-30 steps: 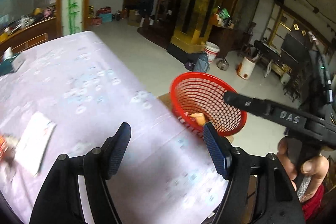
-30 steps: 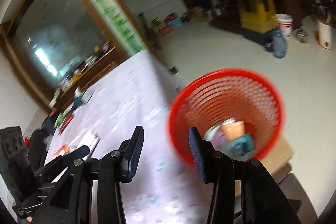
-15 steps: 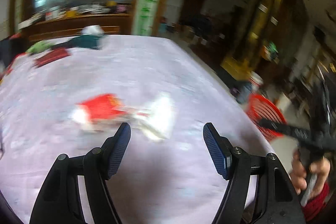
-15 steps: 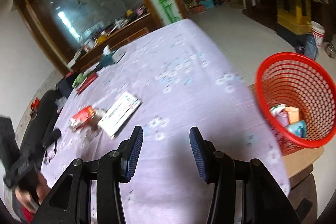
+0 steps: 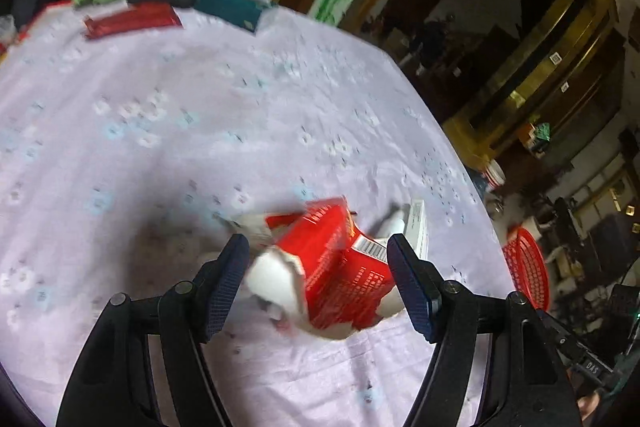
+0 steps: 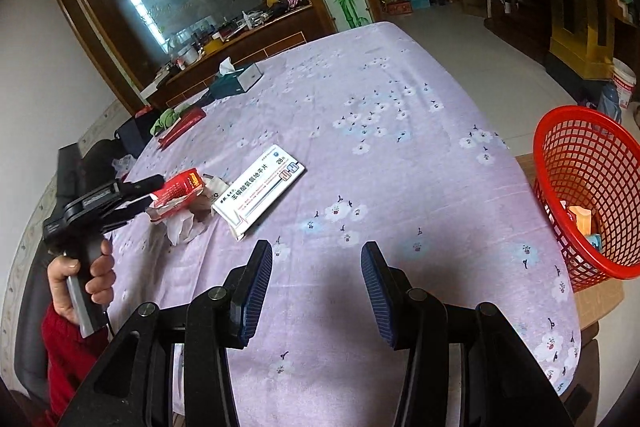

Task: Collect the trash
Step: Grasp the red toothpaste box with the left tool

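Your left gripper (image 5: pixel 318 277) has its jaws wide, straddling the torn red carton (image 5: pixel 340 267) without touching it; the carton lies on the counter (image 6: pixel 380 115) just beside the white medicine box (image 6: pixel 258 197). Your right gripper (image 6: pixel 316 293), jaws wide and empty, hovers between that box and the red basket (image 6: pixel 580 187)

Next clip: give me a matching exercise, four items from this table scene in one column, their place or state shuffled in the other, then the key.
Items
1. red carton
2. white medicine box
3. red basket
4. tissue box

Places or states
A. beside the table's edge, holding a few pieces of trash
B. at the far end of the table
C. between the open left gripper's fingers
D. lying flat on the tablecloth, next to the crumpled paper

Pairs: 1-C, 2-D, 3-A, 4-B
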### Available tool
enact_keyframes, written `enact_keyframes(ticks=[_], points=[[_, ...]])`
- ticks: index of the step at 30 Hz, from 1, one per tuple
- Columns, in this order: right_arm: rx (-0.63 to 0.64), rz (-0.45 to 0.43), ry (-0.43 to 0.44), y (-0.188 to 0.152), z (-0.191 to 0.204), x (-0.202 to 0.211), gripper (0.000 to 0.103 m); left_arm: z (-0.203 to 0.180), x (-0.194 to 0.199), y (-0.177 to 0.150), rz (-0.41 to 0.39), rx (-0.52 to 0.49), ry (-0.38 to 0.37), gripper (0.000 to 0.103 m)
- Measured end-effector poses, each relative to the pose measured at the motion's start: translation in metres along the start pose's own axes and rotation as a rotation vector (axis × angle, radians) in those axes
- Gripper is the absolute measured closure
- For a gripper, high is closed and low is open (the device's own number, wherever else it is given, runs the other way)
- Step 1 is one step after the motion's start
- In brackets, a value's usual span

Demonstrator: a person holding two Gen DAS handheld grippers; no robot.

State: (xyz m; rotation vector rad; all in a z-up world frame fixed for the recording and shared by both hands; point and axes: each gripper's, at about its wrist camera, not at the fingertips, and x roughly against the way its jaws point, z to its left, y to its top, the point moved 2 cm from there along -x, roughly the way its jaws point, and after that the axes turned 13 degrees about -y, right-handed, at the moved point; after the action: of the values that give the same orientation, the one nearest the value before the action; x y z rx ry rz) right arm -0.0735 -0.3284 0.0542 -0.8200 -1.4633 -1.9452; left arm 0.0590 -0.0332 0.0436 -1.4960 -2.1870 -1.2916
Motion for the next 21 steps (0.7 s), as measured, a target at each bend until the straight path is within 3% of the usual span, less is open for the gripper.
enact_keyframes(ticks=[1,3,6,8,11,16,21], points=[[0.001,0.002,0.001,0.000,0.001,-0.001,0.053,-0.001,-0.005,-0.002,0.010,-0.003,-0.004,0.041],[0.006,0.007,0.002,0.002,0.004,-0.004,0.053,-0.006,-0.013,-0.004,0.025,-0.017,0.003,0.070],[0.009,0.021,0.010,0.005,0.011,-0.011,0.053,-0.012,-0.014,-0.015,0.014,-0.031,-0.003,0.083],[0.005,0.033,0.019,0.009,0.015,-0.016,0.053,-0.019,-0.007,-0.021,-0.017,-0.067,0.008,0.085],[-0.002,0.061,0.034,0.016,0.026,-0.029,0.044,-0.033,0.010,-0.031,-0.065,-0.107,0.007,0.090],[-0.053,0.126,0.067,0.030,0.047,-0.059,0.040,-0.060,0.048,-0.060,-0.165,-0.218,0.051,0.090],[-0.123,0.219,0.083,0.038,0.065,-0.100,0.040,-0.063,0.070,-0.088,-0.191,-0.248,0.069,0.090]])
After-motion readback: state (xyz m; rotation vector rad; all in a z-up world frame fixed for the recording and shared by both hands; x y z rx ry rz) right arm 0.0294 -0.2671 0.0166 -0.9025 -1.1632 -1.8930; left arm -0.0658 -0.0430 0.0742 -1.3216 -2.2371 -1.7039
